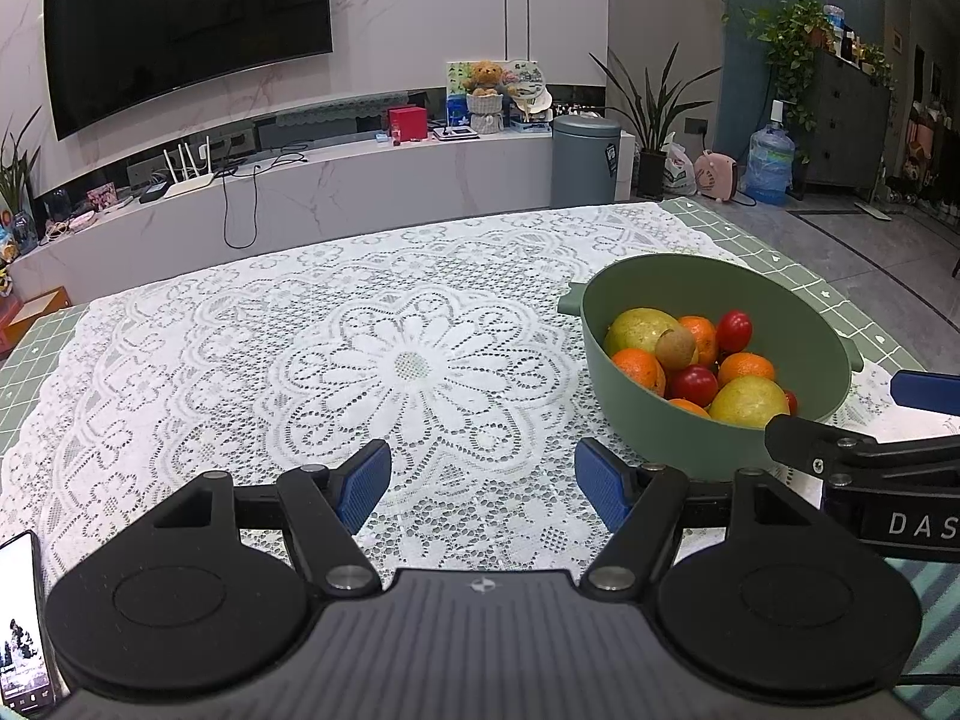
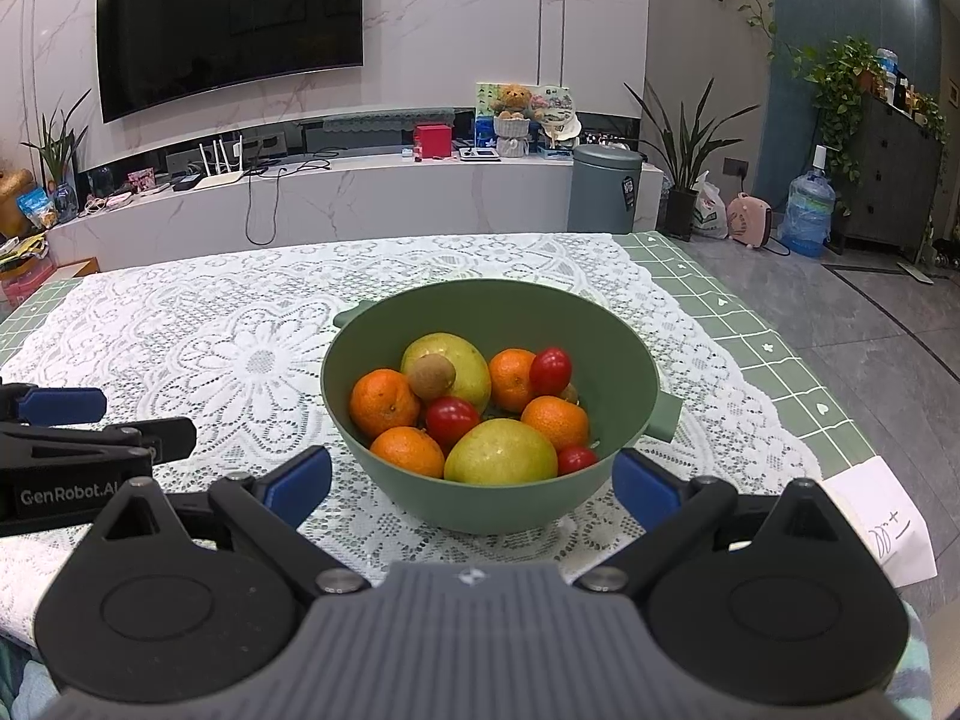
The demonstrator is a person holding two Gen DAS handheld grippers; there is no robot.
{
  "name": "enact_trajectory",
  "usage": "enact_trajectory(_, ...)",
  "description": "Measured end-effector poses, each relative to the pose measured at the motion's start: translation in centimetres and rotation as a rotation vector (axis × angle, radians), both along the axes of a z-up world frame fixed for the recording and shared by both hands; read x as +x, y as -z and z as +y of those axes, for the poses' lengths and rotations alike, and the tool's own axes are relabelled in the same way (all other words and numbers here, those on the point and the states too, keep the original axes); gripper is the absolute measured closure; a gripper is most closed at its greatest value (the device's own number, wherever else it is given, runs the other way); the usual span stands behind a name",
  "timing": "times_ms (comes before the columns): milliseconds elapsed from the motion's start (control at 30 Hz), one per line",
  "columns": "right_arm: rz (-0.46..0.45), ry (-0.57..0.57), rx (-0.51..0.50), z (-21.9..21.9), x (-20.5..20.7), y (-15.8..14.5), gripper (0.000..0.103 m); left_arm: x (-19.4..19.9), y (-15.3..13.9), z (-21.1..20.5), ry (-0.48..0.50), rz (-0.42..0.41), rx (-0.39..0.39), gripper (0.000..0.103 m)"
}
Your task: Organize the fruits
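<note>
Beyond both pairs of fingers lies a counter point(image 1: 180, 360) spread with a white lace cloth point(image 1: 414, 360) worked in a large flower pattern, over a green gridded mat point(image 2: 750, 312) that shows at the edges. Farther off, past the counter, a dark television point(image 1: 180, 24) hangs on a pale marble wall above a long low white cabinet point(image 1: 336, 180), with a grey bin point(image 1: 585, 159), potted plants and a blue water jug point(image 1: 769, 165) on the grey tiled floor to the right.

The left gripper point(image 1: 480, 480) has its blue-padded fingers point(image 1: 366, 480) spread wide with only bare lace between them. The green bowl point(image 1: 690, 282) sits ahead and to the right of those fingers.

The right gripper point(image 2: 474, 480) also stands open, its fingers point(image 2: 300, 480) flanking the near wall of the bowl without visibly pressing on it. The bowl, round with small side handles, holds two yellow-green pears point(image 2: 501, 456), several oranges point(image 2: 384, 402), small red tomatoes point(image 2: 450, 420) and a brown kiwi point(image 2: 432, 376), all heaped together. A white paper note point(image 2: 882, 522) lies on the counter right of the right fingers.
</note>
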State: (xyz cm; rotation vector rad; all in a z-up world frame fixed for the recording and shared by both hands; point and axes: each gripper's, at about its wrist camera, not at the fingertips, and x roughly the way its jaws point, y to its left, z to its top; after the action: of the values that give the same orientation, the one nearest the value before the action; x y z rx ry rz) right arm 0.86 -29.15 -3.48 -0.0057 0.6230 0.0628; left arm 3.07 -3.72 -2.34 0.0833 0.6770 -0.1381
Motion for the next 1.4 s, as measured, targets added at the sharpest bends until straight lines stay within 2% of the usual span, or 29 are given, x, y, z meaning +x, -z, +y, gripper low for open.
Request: enact_trajectory(1400,-0.01,-0.013,-0.005,0.3,-0.1,-0.4,0.006,-0.6,-1.0,0.1,0.007,-0.016,-0.017,0.021)
